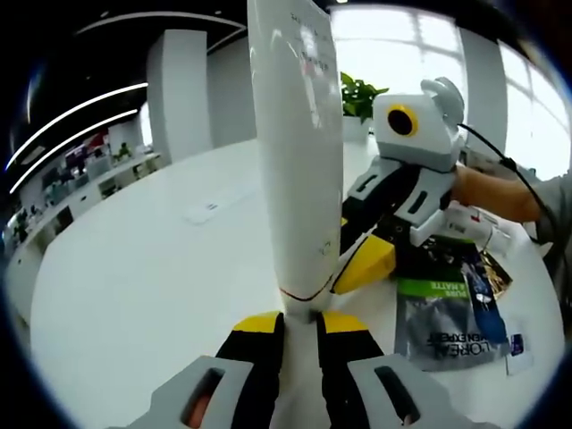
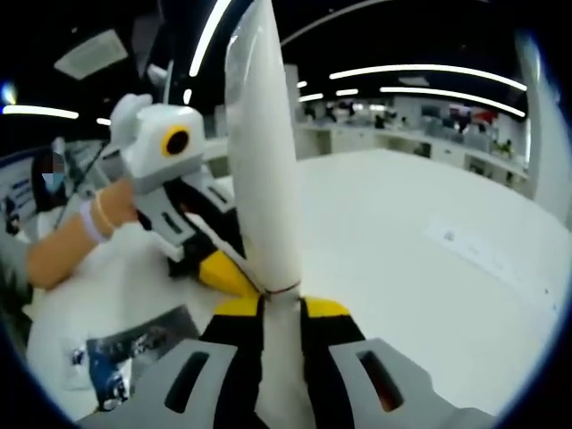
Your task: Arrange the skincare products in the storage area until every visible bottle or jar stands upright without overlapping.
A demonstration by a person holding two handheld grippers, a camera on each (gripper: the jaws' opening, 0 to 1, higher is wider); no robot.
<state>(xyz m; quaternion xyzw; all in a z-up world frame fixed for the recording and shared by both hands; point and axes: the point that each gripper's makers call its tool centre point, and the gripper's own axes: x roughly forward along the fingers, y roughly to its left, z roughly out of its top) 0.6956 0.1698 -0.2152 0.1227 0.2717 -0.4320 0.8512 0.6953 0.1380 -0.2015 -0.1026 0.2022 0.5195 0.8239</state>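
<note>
White and glossy, the counter (image 1: 161,268) spreads wide under an open-plan office with strip lights overhead. Nearest the camera in the left gripper view, the left gripper (image 1: 299,323) has its yellow-tipped jaws closed on the crimped flat end of a tall white tube (image 1: 295,152), which rises smooth and slightly tapered, with small print near its top. In the right gripper view, the right gripper (image 2: 279,308) clamps the same tube (image 2: 264,161) at the same crimped end, beside a thin red line that rings it. So both grippers hold the tube at once, off the counter, standing roughly on end.

Just right of the tube in the left gripper view lie flat foil sachets (image 1: 451,308), grey, green and blue, shiny and crinkled, partly overlapping. Beyond the tube a potted plant (image 1: 359,94) stands by a bright window.

My reading is that the tube is mid-placement: one gripper probably needs to let go while the other lowers it and steadies it upright beside the sachets, not on them. A narrow, slick tube like this may tip easily.
</note>
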